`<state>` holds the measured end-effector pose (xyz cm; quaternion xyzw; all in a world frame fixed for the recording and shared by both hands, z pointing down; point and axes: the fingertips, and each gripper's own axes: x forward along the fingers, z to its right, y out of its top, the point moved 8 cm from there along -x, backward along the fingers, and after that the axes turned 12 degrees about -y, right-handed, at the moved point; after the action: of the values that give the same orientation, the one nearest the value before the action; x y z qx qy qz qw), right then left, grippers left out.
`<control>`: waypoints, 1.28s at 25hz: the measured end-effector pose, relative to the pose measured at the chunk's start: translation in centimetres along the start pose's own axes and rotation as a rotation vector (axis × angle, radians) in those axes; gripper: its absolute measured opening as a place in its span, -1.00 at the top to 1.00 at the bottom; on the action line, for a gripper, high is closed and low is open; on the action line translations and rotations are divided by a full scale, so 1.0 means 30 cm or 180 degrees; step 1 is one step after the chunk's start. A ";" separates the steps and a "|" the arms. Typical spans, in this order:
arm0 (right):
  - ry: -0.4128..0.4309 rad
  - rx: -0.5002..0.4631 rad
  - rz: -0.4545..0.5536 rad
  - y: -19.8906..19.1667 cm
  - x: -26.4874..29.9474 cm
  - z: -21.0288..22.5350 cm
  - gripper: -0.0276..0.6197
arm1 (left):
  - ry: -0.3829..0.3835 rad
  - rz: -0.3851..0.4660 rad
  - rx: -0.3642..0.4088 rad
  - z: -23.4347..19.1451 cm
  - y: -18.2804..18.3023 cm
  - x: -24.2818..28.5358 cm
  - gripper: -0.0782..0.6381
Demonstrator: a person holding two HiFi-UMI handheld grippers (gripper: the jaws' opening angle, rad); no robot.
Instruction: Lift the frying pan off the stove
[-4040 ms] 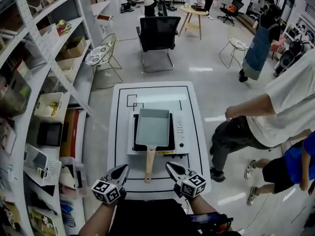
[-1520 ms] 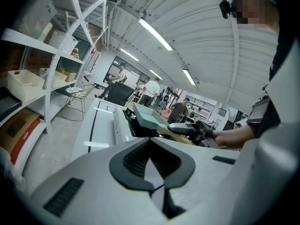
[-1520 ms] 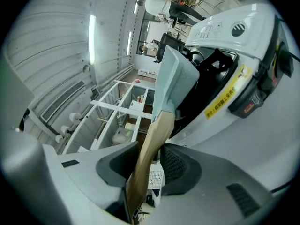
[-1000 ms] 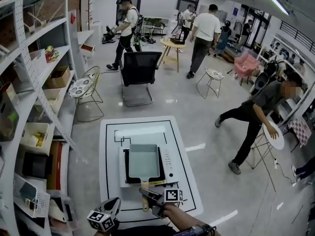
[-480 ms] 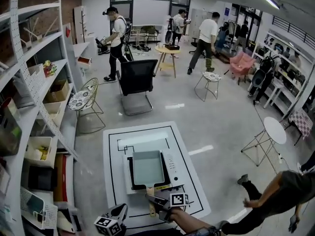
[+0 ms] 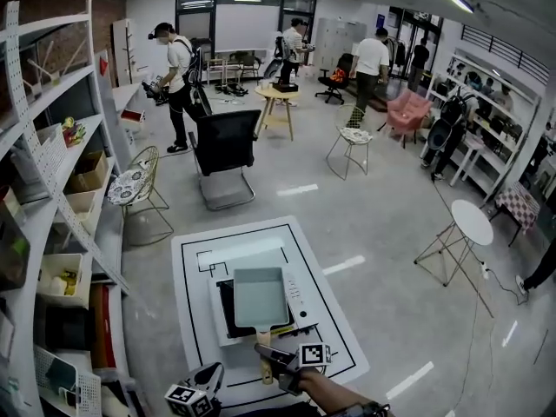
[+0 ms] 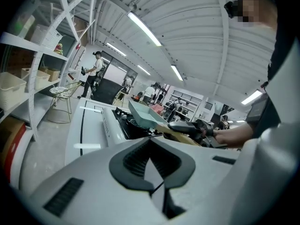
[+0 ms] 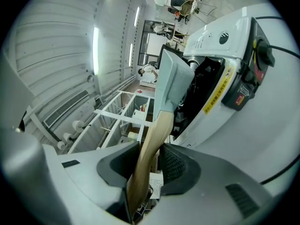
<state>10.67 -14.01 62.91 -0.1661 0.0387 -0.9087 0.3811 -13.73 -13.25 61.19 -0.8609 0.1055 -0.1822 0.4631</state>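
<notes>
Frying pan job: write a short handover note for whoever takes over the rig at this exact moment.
Right gripper: shut on the wooden handle of the frying pan.
Left gripper: shut, nothing in it, held low by the near edge of the table, clear of the pan.
Things: the pan is over the stove, which stands on the table. The handle points toward the person.
Done: the handle is gripped. I cannot tell whether the pan has come off the stove.
Left: raise the pan up and clear of the stove, probably keeping it level.
</notes>
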 end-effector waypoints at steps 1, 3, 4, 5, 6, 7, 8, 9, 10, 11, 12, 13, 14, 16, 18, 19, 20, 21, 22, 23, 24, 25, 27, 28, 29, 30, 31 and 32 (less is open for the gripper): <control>-0.0007 0.0007 0.0025 -0.004 -0.004 -0.002 0.45 | -0.0026 -0.0016 0.0009 0.000 0.002 0.001 0.76; -0.0002 0.0020 0.0090 -0.011 -0.016 -0.005 0.45 | -0.0081 -0.0048 0.0027 0.001 0.005 0.006 0.76; 0.0003 0.0031 0.0127 -0.017 -0.024 -0.005 0.45 | -0.0111 -0.0065 0.0036 0.003 0.007 0.010 0.76; 0.0007 0.0043 0.0163 -0.022 -0.034 -0.003 0.45 | -0.0141 -0.0084 0.0046 0.005 0.009 0.014 0.76; 0.0007 0.0051 0.0200 -0.025 -0.044 -0.001 0.45 | -0.0172 -0.0103 0.0057 0.007 0.010 0.019 0.76; 0.0003 0.0055 0.0234 -0.028 -0.055 0.001 0.45 | -0.0201 -0.0121 0.0068 0.009 0.011 0.025 0.76; -0.0003 0.0056 0.0264 -0.030 -0.066 0.003 0.45 | -0.0227 -0.0140 0.0075 0.011 0.011 0.031 0.76; -0.0010 0.0054 0.0290 -0.031 -0.078 0.005 0.45 | -0.0251 -0.0160 0.0079 0.016 0.014 0.037 0.76; -0.0016 0.0049 0.0313 -0.031 -0.091 0.006 0.45 | -0.0275 -0.0178 0.0081 0.022 0.018 0.045 0.76; -0.0020 0.0046 0.0337 -0.029 -0.105 0.007 0.45 | -0.0304 -0.0194 0.0085 0.029 0.021 0.055 0.76; -0.0024 0.0046 0.0360 -0.027 -0.119 0.009 0.45 | -0.0334 -0.0212 0.0089 0.038 0.023 0.066 0.76; -0.0025 0.0050 0.0383 -0.025 -0.131 0.011 0.45 | -0.0364 -0.0230 0.0093 0.047 0.024 0.076 0.76; -0.0023 0.0055 0.0407 -0.025 -0.144 0.015 0.45 | -0.0388 -0.0247 0.0101 0.056 0.022 0.085 0.76; -0.0009 0.0058 0.0464 -0.021 -0.169 0.026 0.45 | -0.0427 -0.0267 0.0124 0.071 0.017 0.103 0.76; -0.0001 0.0054 0.0507 -0.011 -0.198 0.034 0.45 | -0.0448 -0.0280 0.0141 0.084 0.017 0.124 0.76; 0.0002 0.0050 0.0516 -0.006 -0.213 0.039 0.45 | -0.0449 -0.0287 0.0147 0.091 0.017 0.134 0.76; 0.0001 0.0046 0.0519 -0.002 -0.229 0.042 0.45 | -0.0447 -0.0297 0.0152 0.099 0.017 0.144 0.76; -0.0004 0.0040 0.0519 0.001 -0.246 0.045 0.45 | -0.0443 -0.0308 0.0156 0.109 0.016 0.154 0.76; -0.0010 0.0034 0.0514 0.004 -0.263 0.047 0.45 | -0.0440 -0.0315 0.0155 0.120 0.014 0.164 0.76; -0.0014 0.0030 0.0508 0.007 -0.280 0.048 0.45 | -0.0440 -0.0313 0.0147 0.131 0.010 0.175 0.76; -0.0016 0.0024 0.0504 0.011 -0.296 0.049 0.45 | -0.0446 -0.0308 0.0137 0.144 0.007 0.188 0.76; -0.0018 0.0013 0.0503 0.016 -0.314 0.052 0.45 | -0.0459 -0.0307 0.0134 0.157 0.003 0.203 0.76; -0.0013 -0.0007 0.0507 0.026 -0.350 0.059 0.45 | -0.0502 -0.0318 0.0137 0.189 -0.008 0.237 0.76; 0.0003 -0.0011 0.0514 0.030 -0.367 0.062 0.45 | -0.0521 -0.0328 0.0138 0.204 -0.015 0.252 0.76; 0.0031 -0.0012 0.0524 0.034 -0.384 0.064 0.45 | -0.0536 -0.0341 0.0141 0.217 -0.022 0.267 0.76; 0.0051 -0.0007 0.0535 0.038 -0.401 0.067 0.45 | -0.0550 -0.0360 0.0149 0.229 -0.027 0.281 0.76; 0.0044 0.0001 0.0545 0.042 -0.421 0.073 0.45 | -0.0566 -0.0389 0.0165 0.241 -0.031 0.297 0.76; 0.0023 0.0005 0.0555 0.047 -0.443 0.082 0.44 | -0.0582 -0.0423 0.0185 0.254 -0.033 0.313 0.76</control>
<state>21.16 -5.49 61.34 -0.1584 0.0538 -0.8727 0.4587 -2.02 -10.20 60.20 -0.8653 0.0002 -0.1361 0.4825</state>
